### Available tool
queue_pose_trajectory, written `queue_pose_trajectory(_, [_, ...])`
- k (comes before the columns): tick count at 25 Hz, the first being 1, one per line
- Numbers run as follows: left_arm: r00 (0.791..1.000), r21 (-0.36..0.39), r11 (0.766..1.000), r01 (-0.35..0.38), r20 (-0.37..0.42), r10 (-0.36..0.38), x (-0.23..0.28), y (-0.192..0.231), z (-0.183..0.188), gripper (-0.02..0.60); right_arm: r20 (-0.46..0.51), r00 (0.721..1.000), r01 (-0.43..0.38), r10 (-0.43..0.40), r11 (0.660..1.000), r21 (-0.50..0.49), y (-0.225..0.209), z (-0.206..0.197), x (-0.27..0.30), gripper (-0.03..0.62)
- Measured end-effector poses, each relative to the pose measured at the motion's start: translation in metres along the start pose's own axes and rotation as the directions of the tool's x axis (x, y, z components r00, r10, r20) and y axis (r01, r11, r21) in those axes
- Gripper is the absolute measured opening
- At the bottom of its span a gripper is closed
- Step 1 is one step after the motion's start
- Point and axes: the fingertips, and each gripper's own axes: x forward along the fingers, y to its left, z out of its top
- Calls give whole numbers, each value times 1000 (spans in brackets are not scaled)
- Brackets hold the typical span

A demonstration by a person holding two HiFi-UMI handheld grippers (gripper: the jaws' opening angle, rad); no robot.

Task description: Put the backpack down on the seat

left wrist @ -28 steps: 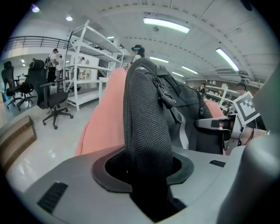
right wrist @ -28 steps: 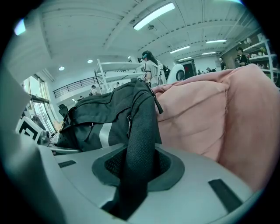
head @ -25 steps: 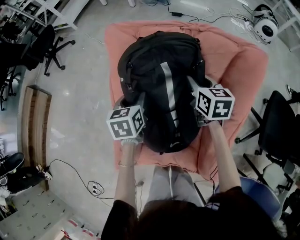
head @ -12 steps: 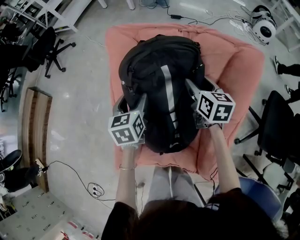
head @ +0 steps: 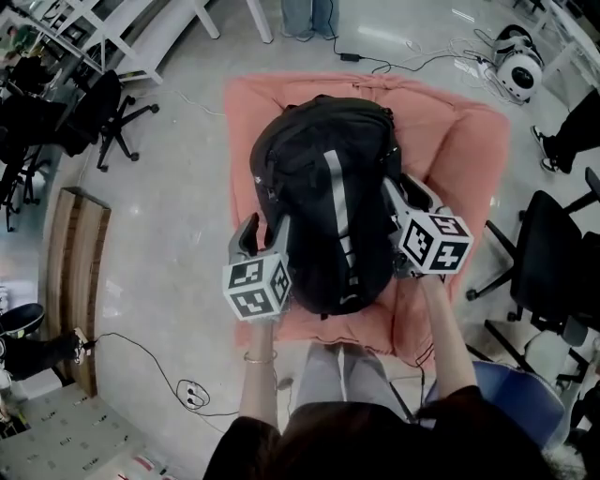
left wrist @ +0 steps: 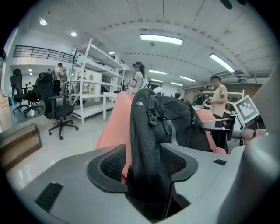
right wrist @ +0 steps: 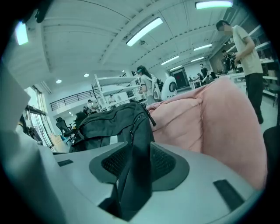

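Note:
A black backpack (head: 323,206) with a grey stripe lies on the pink cushioned seat (head: 459,150). My left gripper (head: 263,232) is at the bag's left side. In the left gripper view a black mesh strap (left wrist: 146,144) hangs between its jaws, with a gap at the left pad (left wrist: 111,164); these jaws are closing. My right gripper (head: 409,193) is at the bag's right side. In the right gripper view its jaws are also closing, with a black strap (right wrist: 138,153) loose between them, and the seat (right wrist: 210,122) rises to the right.
Black office chairs stand at the left (head: 98,103) and right (head: 553,253). A wooden bench (head: 70,262) lies at the left. Cables (head: 187,375) trail on the floor, a white device (head: 516,66) sits at the back right, and a person's legs (head: 305,14) are behind the seat.
Both grippers' jaws have spread off the straps that they were pinching. The left gripper has drawn back toward me. The backpack stays on the seat.

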Motion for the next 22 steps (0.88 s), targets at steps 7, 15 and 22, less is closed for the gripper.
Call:
queue_pose_trajectory(7, [998,80,997,-9,59,4,-33,-19,15,78,21,1000,-8,10,998,-66,16,4,-30,66])
queue_pose_trajectory(15, [992,119,990,74,97,-86,-70,-40,34,27,36,995,-88,94,986,-139,52,15,-70,21])
queue_pose_trajectory(22, [977,212,968,137,130,-167,-109,-57,52,18,102,986,-111,130,978,-176,73,37,-115,15])
